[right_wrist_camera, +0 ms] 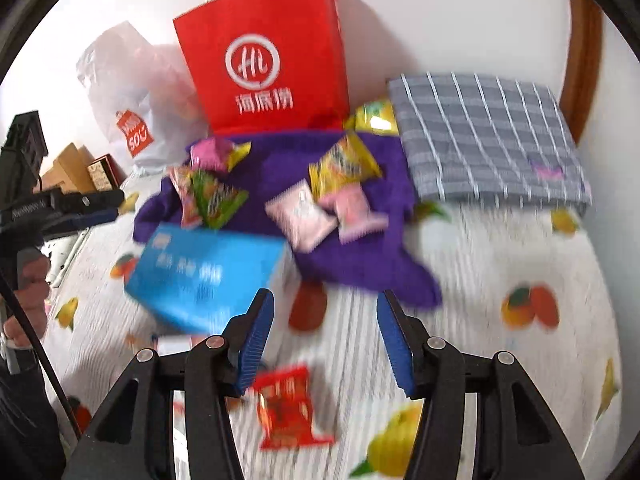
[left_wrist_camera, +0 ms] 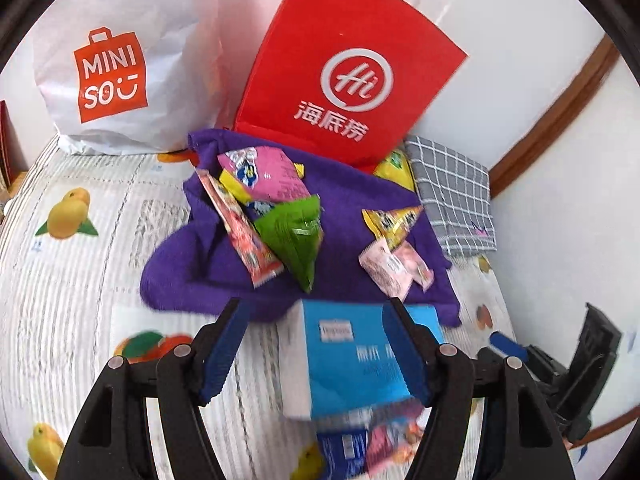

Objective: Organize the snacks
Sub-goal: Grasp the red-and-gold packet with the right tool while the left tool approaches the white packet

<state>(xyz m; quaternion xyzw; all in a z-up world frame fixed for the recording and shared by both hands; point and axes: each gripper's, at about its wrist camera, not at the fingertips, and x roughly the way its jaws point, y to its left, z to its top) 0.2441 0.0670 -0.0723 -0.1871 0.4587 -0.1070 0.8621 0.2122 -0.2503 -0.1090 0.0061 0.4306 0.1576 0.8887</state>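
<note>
Several snack packets lie on a purple cloth (left_wrist_camera: 208, 264) (right_wrist_camera: 360, 264): a green one (left_wrist_camera: 296, 236), a pink one (left_wrist_camera: 268, 174), yellow ones (right_wrist_camera: 344, 164) and pale pink ones (right_wrist_camera: 300, 216). A blue box (left_wrist_camera: 352, 364) (right_wrist_camera: 204, 276) lies at the cloth's near edge. My left gripper (left_wrist_camera: 316, 344) is open, its jaws on either side of the box's end. My right gripper (right_wrist_camera: 324, 336) is open and empty above a red packet (right_wrist_camera: 288, 408) on the fruit-print tablecloth (right_wrist_camera: 500, 380).
A red paper bag (left_wrist_camera: 344, 64) (right_wrist_camera: 264, 60) and a white MINISO bag (left_wrist_camera: 116, 72) stand at the back against the wall. A folded grey checked cloth (right_wrist_camera: 488, 136) lies at the right. More packets (left_wrist_camera: 384, 440) lie below the box. Cardboard boxes (right_wrist_camera: 76, 168) are far left.
</note>
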